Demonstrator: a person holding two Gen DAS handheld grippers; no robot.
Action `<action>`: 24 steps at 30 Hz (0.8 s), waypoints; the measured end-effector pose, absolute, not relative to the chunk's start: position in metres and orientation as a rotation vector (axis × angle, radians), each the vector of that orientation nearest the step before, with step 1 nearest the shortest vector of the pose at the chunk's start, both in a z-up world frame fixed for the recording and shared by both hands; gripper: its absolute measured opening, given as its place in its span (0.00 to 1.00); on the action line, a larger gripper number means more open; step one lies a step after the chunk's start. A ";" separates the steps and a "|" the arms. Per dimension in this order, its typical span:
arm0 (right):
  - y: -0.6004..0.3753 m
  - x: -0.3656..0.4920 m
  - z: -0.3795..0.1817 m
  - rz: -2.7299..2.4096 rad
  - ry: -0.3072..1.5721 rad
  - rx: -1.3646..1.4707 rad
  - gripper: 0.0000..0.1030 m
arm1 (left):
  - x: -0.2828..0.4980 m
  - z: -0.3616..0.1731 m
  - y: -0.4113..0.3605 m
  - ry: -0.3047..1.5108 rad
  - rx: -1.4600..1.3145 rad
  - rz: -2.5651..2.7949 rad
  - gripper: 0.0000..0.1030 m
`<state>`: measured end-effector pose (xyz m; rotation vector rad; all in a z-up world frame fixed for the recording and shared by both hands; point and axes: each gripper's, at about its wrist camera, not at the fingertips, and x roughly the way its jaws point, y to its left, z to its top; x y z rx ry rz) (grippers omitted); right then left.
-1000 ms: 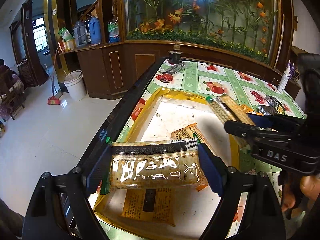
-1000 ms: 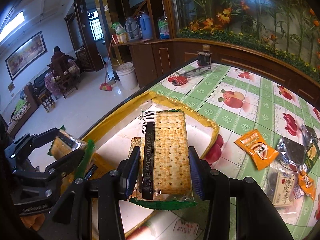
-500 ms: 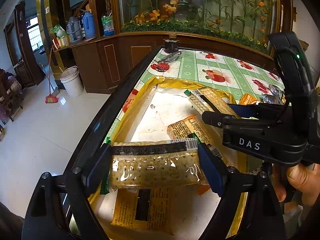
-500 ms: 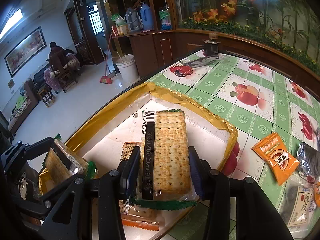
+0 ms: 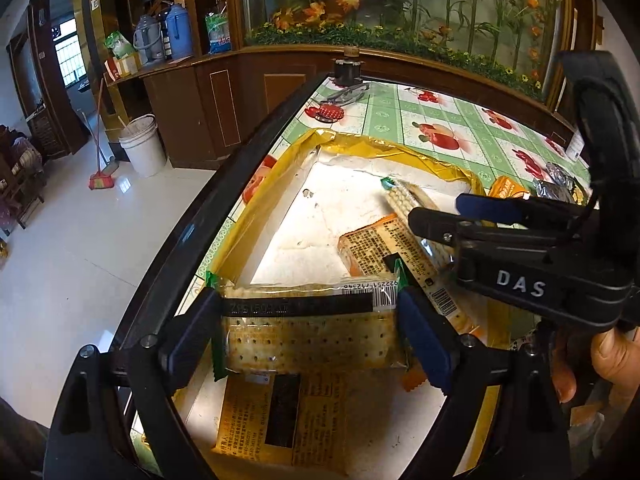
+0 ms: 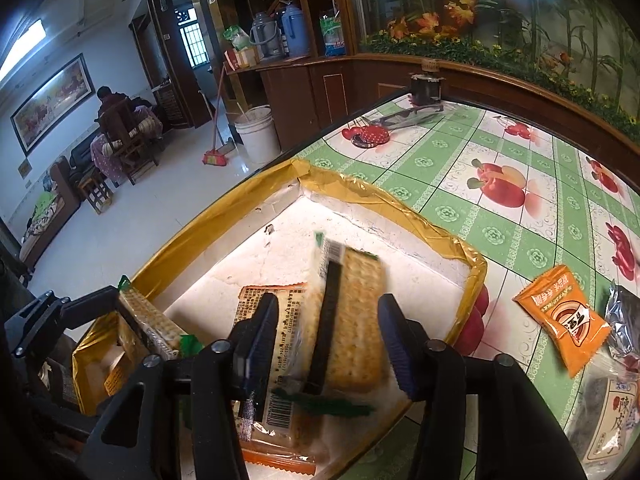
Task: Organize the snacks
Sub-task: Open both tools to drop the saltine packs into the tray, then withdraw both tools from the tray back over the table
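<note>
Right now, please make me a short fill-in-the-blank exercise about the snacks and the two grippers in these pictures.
1. The box on the table has a rim covered in ____ tape.
2. Each gripper has a packet of ____ between its fingers.
3. The right gripper jaws are ____, and its cracker packet looks blurred, tilting above the box.
4. The orange sachet lies on the tablecloth, ____ the box.

Missing words: yellow; crackers; opening; outside
</note>
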<state>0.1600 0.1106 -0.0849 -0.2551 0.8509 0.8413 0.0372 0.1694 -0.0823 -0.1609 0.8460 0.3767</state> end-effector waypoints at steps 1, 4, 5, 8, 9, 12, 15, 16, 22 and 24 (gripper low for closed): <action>0.109 0.159 -0.083 0.837 0.841 -0.254 0.61 | 0.036 -0.082 0.169 0.844 -0.160 0.381 0.90; 0.104 0.157 -0.077 0.830 0.817 -0.244 0.69 | 0.033 -0.077 0.168 0.829 -0.163 0.385 0.99; 0.101 0.156 -0.074 0.825 0.811 -0.243 0.69 | 0.032 -0.075 0.168 0.821 -0.161 0.389 1.00; 0.090 0.156 -0.067 0.812 0.800 -0.230 0.69 | 0.030 -0.070 0.167 0.812 -0.158 0.396 1.00; 0.085 0.156 -0.064 0.806 0.794 -0.223 0.69 | 0.030 -0.070 0.167 0.814 -0.157 0.396 1.00; 0.070 0.154 -0.058 0.787 0.783 -0.206 0.70 | 0.030 -0.067 0.163 0.811 -0.150 0.385 1.00; 0.052 0.152 -0.052 0.765 0.772 -0.191 0.70 | 0.028 -0.061 0.154 0.796 -0.140 0.368 1.00; 0.046 0.151 -0.050 0.757 0.769 -0.185 0.70 | 0.028 -0.059 0.151 0.792 -0.134 0.364 1.00; 0.004 0.145 -0.036 0.704 0.742 -0.152 0.71 | 0.027 -0.044 0.127 0.757 -0.097 0.336 1.00; -0.011 0.142 -0.033 0.686 0.735 -0.139 0.71 | 0.028 -0.040 0.119 0.751 -0.086 0.324 1.00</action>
